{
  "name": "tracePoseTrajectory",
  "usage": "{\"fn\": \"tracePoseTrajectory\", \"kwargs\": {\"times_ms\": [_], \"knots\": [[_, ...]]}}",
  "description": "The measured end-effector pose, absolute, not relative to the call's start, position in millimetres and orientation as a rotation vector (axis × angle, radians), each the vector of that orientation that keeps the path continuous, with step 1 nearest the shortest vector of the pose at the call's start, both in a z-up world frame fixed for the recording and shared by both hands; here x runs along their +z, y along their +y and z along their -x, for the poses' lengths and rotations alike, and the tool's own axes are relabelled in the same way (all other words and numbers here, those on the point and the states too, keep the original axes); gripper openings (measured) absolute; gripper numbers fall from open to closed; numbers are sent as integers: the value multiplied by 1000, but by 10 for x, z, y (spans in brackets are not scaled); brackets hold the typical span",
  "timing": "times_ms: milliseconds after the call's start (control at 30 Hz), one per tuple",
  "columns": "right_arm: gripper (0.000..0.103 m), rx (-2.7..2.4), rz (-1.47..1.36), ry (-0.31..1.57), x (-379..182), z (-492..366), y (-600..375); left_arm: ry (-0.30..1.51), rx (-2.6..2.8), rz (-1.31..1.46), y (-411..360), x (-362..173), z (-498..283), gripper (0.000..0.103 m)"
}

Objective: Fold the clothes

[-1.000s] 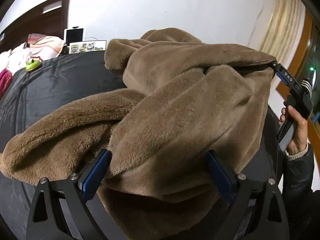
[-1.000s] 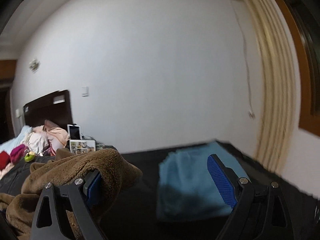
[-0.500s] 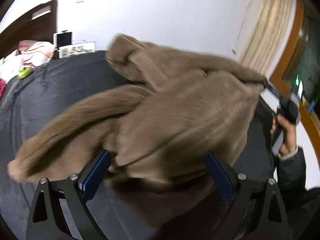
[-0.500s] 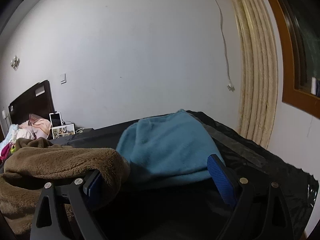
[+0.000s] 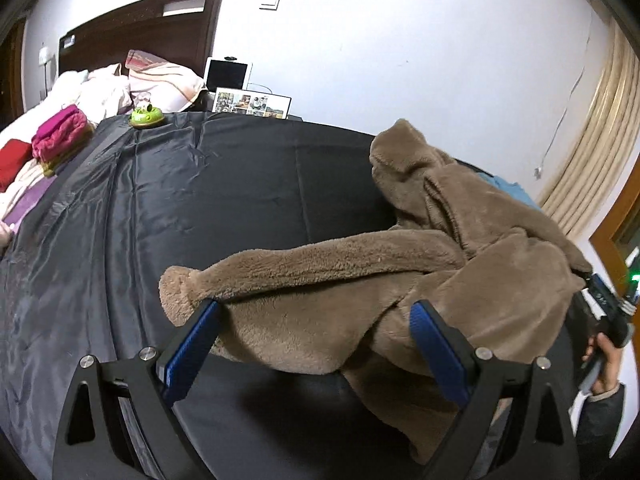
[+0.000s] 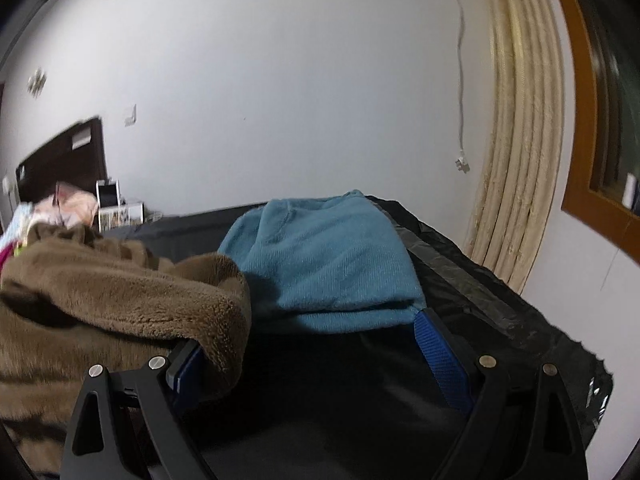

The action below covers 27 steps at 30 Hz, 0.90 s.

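A brown fleece garment [image 5: 420,280] lies bunched on the black sheet [image 5: 180,208] that covers the desk, toward the right side in the left wrist view, with one sleeve [image 5: 304,268] stretched out leftward across the sheet. The left gripper [image 5: 316,340] is spread wide, its blue-padded fingers [image 5: 192,344] set on either side of the garment's near edge with fleece lying between them, but nothing is pinched. The right gripper [image 6: 316,356] is likewise wide apart; a fold of the brown fleece drapes over its left finger [image 6: 186,368], while its right finger [image 6: 438,356] stands free just in front of a folded blue garment [image 6: 328,256] that rests on the sheet beyond the brown one. In the left wrist view a hand [image 5: 604,360] at the far right holds the other gripper's handle, close against the garment's right edge. Behind the desk stand a bed with pink pillows [image 5: 160,80], a dark headboard [image 5: 140,28], a tablet [image 5: 228,74] and a photo frame [image 5: 252,104]. A small green object [image 5: 146,116] sits on the sheet's far edge, and folded pink and red clothes [image 5: 60,132] lie at the left.
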State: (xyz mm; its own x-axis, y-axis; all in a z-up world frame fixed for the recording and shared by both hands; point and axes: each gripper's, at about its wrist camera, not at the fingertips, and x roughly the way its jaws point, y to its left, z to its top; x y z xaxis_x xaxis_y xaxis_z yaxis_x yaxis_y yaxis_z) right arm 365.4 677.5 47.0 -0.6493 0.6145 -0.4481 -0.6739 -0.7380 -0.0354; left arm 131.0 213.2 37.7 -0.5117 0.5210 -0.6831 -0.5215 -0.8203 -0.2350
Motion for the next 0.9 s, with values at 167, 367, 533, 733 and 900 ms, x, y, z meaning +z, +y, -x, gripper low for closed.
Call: {"fn": "tracePoseTrajectory", "kwargs": {"times_ms": [167, 367, 533, 733, 900], "knots": [[94, 2330, 609, 137, 468, -3715, 6770, -2, 2313, 1014, 2165, 403, -1320, 97], [95, 2368, 731, 73, 386, -3640, 6692, 7, 2280, 920, 2358, 645, -1296, 97], [95, 2612, 764, -48, 509, -3562, 6321, 112, 2240, 870, 2792, 702, -1216, 97], [95, 2864, 715, -79, 810, -3295, 5998, 146, 2166, 901, 3225, 592, -1043, 97], [95, 2943, 856, -226, 756, -2669, 5798, 136, 2125, 949, 3354, 381, -984, 97]]}}
